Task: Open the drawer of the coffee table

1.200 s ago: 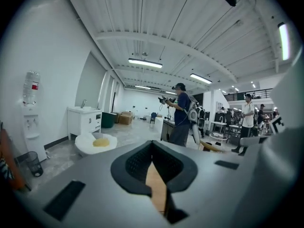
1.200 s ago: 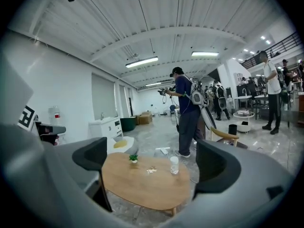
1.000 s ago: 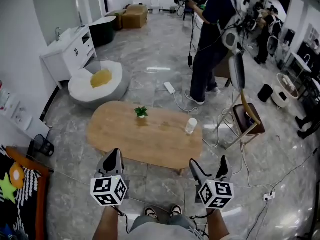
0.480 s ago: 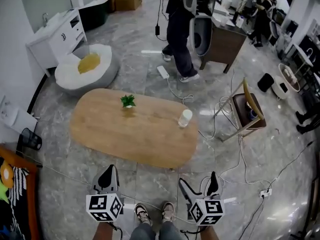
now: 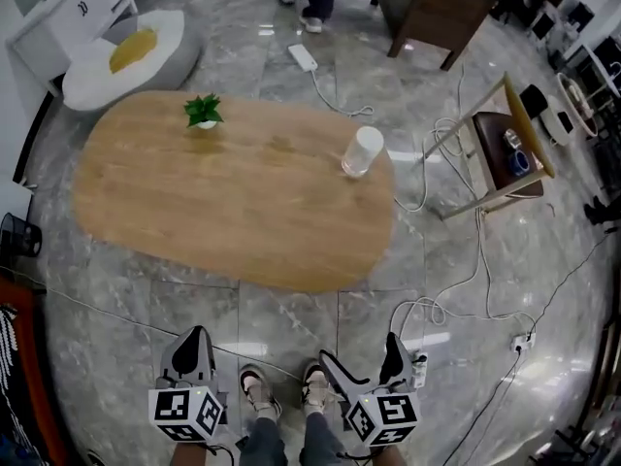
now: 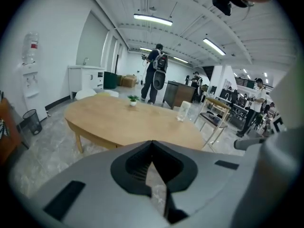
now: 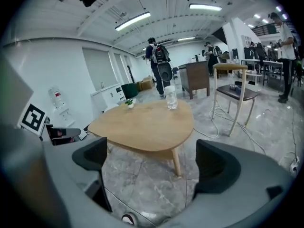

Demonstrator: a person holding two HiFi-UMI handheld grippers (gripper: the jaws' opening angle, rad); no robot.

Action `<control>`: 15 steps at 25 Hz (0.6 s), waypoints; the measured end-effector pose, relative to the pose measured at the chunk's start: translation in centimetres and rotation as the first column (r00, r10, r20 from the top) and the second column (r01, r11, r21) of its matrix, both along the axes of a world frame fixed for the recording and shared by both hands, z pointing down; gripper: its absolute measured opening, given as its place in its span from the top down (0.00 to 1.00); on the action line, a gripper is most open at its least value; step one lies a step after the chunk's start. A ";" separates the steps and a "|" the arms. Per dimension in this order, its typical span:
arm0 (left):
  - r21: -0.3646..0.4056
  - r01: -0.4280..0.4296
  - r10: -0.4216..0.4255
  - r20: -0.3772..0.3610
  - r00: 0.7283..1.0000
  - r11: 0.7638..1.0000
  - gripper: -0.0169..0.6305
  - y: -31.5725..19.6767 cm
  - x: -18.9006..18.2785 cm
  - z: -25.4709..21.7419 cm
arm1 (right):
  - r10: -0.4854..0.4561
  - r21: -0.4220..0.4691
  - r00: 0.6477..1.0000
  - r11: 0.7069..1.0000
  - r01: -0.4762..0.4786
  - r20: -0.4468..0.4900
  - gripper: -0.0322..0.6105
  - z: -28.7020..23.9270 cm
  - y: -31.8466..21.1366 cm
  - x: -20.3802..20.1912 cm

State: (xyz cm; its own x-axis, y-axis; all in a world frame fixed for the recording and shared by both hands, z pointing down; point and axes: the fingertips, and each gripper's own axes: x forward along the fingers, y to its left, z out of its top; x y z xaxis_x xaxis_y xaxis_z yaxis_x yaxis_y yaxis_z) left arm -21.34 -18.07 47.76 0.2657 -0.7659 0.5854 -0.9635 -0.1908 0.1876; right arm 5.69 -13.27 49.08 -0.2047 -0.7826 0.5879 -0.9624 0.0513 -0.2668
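A grey marble floor [image 5: 456, 357] holds an oval wooden bench [image 5: 233, 212] bearing a potted plant [image 5: 203, 112] and a cup [image 5: 362, 151]. The bench lies beyond both tongs, well apart. The left tongs [image 5: 193, 334] are pressed together; the right tongs [image 5: 359, 349] are apart and empty.

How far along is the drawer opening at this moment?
Done: nothing; no open drawer shows on the coffee table. In hand: nothing; the left gripper, jaws together, and the right gripper, jaws apart, hang short of the table's near edge, both empty. Left: reach the drawer, grip it, pull it out.
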 end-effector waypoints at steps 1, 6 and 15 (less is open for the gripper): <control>-0.011 0.000 0.000 0.003 1.000 1.000 0.99 0.3 -0.1 1.2 | -0.003 0.001 1.000 1.000 0.003 0.002 0.04 0.9 0.0 0.0; -0.057 0.006 -0.006 0.012 1.000 0.998 0.99 1.2 -0.5 5.1 | -0.033 -0.006 0.999 0.999 0.033 0.013 0.04 5.2 -0.6 0.3; -0.083 0.000 0.002 0.022 1.000 0.997 0.99 0.5 0.6 7.2 | -0.173 0.001 0.985 0.985 0.173 0.012 0.04 12.3 -3.0 0.6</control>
State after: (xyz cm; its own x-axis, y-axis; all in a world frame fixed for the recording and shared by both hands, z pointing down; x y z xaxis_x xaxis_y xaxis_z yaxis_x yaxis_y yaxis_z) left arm -20.76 -17.53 54.98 0.2528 -0.7143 0.6525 -0.9674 -0.1769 0.1812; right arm 6.26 -16.32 61.40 -0.3439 -0.7346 0.5850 -0.9358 0.2164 -0.2784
